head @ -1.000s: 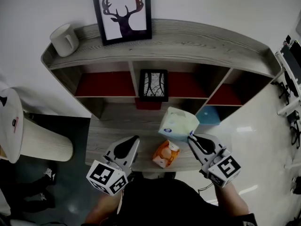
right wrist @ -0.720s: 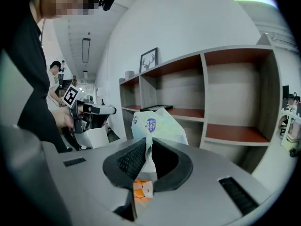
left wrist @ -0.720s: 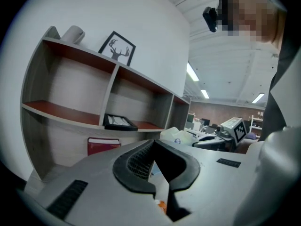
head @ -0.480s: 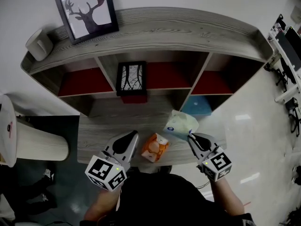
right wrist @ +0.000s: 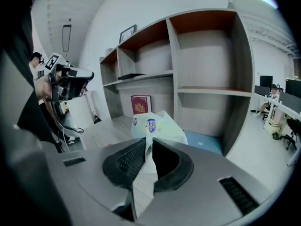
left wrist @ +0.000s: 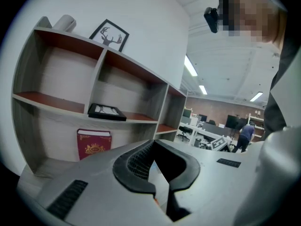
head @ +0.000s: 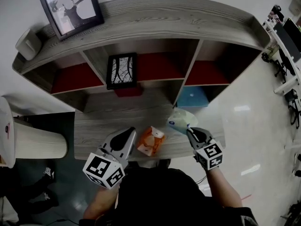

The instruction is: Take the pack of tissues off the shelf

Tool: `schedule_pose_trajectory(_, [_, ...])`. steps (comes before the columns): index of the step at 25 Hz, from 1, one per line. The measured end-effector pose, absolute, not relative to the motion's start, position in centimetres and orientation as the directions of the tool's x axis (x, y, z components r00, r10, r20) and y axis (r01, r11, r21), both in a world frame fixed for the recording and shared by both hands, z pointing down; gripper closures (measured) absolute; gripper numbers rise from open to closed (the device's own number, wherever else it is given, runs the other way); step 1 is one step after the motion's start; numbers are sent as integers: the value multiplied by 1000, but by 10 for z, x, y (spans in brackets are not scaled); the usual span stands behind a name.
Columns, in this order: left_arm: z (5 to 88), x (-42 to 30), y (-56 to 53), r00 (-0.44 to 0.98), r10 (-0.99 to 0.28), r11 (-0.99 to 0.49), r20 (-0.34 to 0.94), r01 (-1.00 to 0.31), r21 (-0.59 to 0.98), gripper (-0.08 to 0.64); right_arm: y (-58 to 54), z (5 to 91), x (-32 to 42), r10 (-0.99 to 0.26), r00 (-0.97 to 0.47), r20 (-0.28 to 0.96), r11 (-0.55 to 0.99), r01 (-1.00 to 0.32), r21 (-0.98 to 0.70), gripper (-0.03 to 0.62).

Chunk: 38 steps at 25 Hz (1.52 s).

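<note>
1. The left hand-held gripper [head: 128, 134] is hovering at the bench's [head: 99, 126] near edge, its jaws pressed together on nothing.
2. The right hand-held gripper [head: 189, 129] is pinching the wrapper's near edge of the pack of tissues [head: 181, 120], with its jaws nearly together.
3. An orange box [head: 150, 141] is lying between the two.
4. The pack is stretching straight ahead of the right jaws toward the shelf [head: 155, 22], already clear of it, over the bench's right end. Lowering it is likely falling to the right hand alone.
</note>
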<state>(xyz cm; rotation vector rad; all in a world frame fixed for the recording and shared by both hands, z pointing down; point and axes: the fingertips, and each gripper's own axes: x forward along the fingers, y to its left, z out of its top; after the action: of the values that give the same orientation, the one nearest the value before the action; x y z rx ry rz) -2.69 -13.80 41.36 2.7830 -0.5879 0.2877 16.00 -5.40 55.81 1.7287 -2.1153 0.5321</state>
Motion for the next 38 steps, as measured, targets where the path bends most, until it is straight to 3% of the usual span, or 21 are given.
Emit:
schedule_pose_trajectory(12, [417, -29, -125, 886, -375, -871, 272, -437, 223, 548, -57, 631, 167, -782, -175, 599, 107, -983, -147, 557])
schedule_pose_trajectory(23, [423, -28, -121, 881, -378, -864, 286, -446, 233, 548, -86, 631, 179, -803, -176, 569, 115, -983, -141, 557])
schedule_pose_trajectory(29, [420, -23, -121, 887, -369, -872, 279, -434, 227, 548, -87, 662, 191, -764, -174, 621, 97, -983, -157, 554])
schedule_pose_trajectory(38, [414, -24, -134, 894, -361, -879, 263, -421, 223, 548, -55, 637, 199, -784, -160, 600, 35, -976, -214, 494])
